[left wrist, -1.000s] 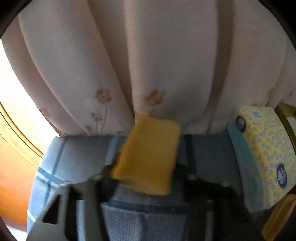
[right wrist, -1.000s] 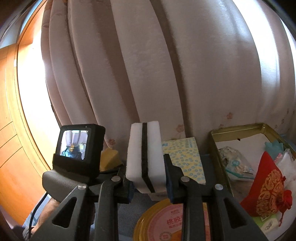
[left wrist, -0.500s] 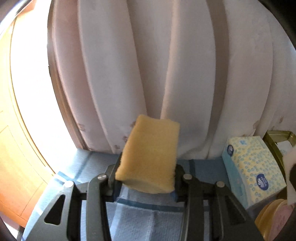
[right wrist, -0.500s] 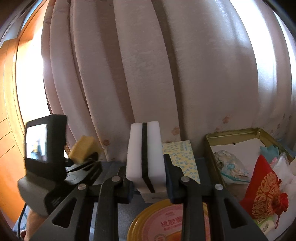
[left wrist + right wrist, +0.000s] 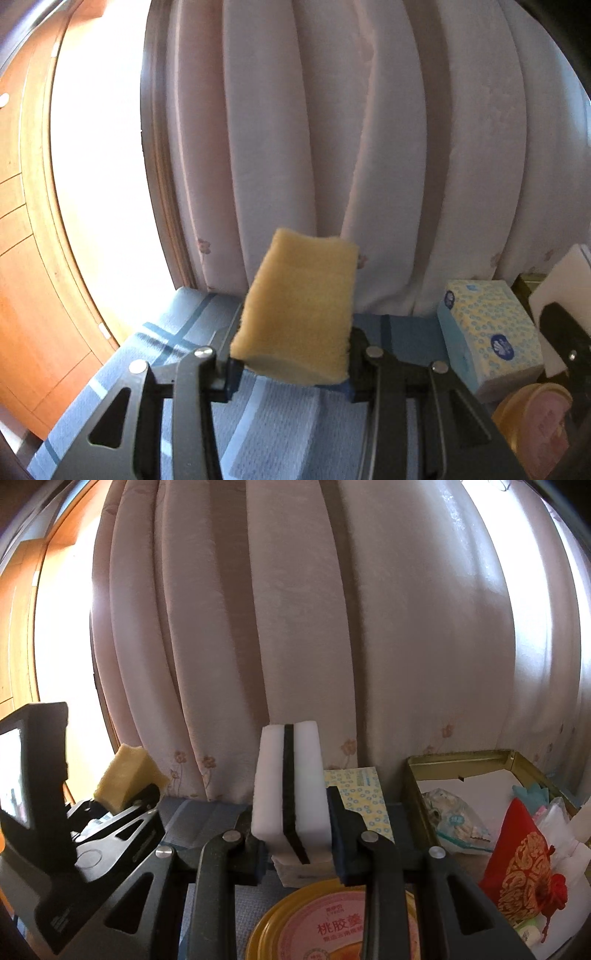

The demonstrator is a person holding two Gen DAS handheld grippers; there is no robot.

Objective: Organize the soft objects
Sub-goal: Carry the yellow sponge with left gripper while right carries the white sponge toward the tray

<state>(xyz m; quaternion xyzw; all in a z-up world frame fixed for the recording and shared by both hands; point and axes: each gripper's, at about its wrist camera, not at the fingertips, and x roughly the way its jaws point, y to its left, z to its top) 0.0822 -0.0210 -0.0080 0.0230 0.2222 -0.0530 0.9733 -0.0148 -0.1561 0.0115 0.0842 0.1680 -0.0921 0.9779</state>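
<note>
My left gripper [image 5: 291,365] is shut on a yellow sponge [image 5: 301,306] and holds it up above the blue checked cloth [image 5: 266,417]. The sponge also shows in the right wrist view [image 5: 123,779], at the far left in the left gripper [image 5: 136,801]. My right gripper [image 5: 295,845] is shut on a white sponge with a black middle layer [image 5: 291,790], held upright above a round yellow tin [image 5: 325,926]. Its white edge shows in the left wrist view [image 5: 565,280].
A tissue pack with blue dots [image 5: 487,332] lies by the curtain [image 5: 295,609]. A gold metal box [image 5: 461,768] at the right holds a red pouch [image 5: 521,864] and plastic packets [image 5: 454,819]. Wooden panelling [image 5: 26,258] stands at the left.
My left gripper has risen and tilted up with the yellow sponge, so more curtain and less cloth show. My right gripper has stayed nearly still with the white sponge.
</note>
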